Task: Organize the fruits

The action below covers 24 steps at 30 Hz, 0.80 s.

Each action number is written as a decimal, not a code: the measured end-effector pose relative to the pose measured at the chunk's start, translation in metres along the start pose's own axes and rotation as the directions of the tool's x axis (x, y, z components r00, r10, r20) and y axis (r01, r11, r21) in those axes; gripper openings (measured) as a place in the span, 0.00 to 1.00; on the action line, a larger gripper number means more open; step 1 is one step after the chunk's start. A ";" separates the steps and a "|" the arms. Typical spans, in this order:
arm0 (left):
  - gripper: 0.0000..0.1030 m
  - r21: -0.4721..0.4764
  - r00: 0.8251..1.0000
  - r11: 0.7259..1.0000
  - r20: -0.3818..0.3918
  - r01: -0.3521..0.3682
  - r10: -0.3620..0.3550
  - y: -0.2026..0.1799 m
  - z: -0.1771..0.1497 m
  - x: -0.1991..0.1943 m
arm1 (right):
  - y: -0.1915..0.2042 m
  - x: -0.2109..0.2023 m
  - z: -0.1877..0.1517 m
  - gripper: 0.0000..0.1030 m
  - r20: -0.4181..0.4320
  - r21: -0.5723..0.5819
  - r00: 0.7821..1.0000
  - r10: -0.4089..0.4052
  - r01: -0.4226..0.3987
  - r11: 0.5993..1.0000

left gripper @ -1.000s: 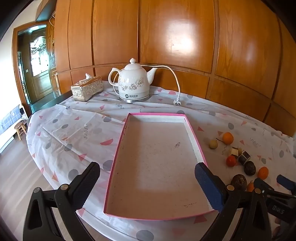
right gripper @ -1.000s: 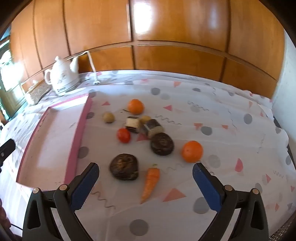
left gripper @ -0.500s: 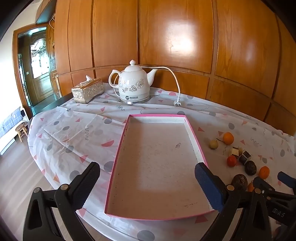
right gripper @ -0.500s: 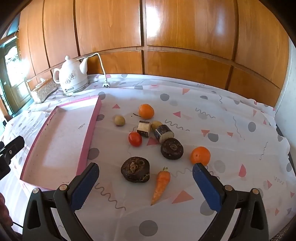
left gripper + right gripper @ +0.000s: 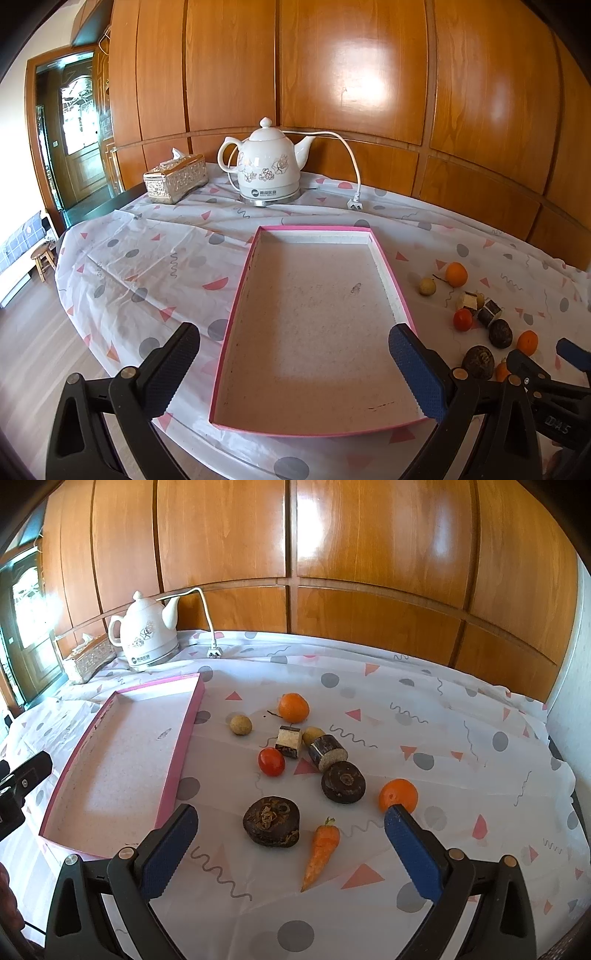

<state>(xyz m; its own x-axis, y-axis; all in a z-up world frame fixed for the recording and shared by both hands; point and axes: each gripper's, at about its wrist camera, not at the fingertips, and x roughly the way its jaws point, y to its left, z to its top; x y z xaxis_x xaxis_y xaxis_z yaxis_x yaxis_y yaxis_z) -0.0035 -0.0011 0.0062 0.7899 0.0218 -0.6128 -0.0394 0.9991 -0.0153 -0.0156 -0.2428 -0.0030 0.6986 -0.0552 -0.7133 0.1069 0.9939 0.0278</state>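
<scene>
A pink-rimmed empty tray (image 5: 400, 295) lies on the tablecloth; it also shows in the right wrist view (image 5: 195, 709). To its right lie two oranges (image 5: 293, 707) (image 5: 398, 795), a red tomato (image 5: 271, 761), a carrot (image 5: 322, 851), two dark round fruits (image 5: 271, 821) (image 5: 343, 781), two cut cane pieces (image 5: 289, 740) and two small yellowish fruits (image 5: 241, 724). My left gripper (image 5: 293, 363) is open and empty above the tray's near end. My right gripper (image 5: 290, 843) is open and empty, hovering just short of the carrot and the nearer dark fruit.
A white kettle (image 5: 267, 168) with a cord and plug (image 5: 354, 203) stands at the back, a silver tissue box (image 5: 174, 179) to its left. Wooden wall panels run behind the table. The table's edge drops to the floor on the left (image 5: 70, 295).
Both grippers have pulled back and tilted up slightly, so the table looks a little farther off. The fruits and tray have not moved. Both grippers stay open.
</scene>
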 end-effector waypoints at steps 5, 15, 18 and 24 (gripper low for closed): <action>1.00 0.001 1.000 1.000 0.002 0.005 -0.005 -0.001 0.000 0.000 | -0.001 -0.001 0.001 1.00 0.011 -0.001 1.000 -0.001 0.001 1.000; 1.00 0.001 1.000 1.000 0.010 0.009 -0.009 -0.003 0.000 -0.004 | 0.002 -0.006 0.002 1.00 0.028 -0.013 1.000 0.004 -0.003 1.000; 1.00 0.002 1.000 1.000 0.015 0.010 -0.010 -0.005 0.000 -0.005 | 0.002 -0.007 0.002 1.00 0.033 -0.013 0.999 0.002 -0.001 1.000; 1.00 0.002 1.000 1.000 0.016 0.010 -0.010 -0.006 0.000 -0.005 | 0.002 -0.007 0.002 1.00 0.032 -0.012 0.999 0.002 -0.002 1.000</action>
<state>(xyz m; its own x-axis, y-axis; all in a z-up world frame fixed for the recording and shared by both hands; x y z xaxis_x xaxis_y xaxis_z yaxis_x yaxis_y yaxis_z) -0.0075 -0.0071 0.0094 0.8000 0.0121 -0.5999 -0.0299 0.9994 -0.0197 -0.0189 -0.2404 0.0031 0.7209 -0.0562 -0.6907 0.0976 0.9950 0.0209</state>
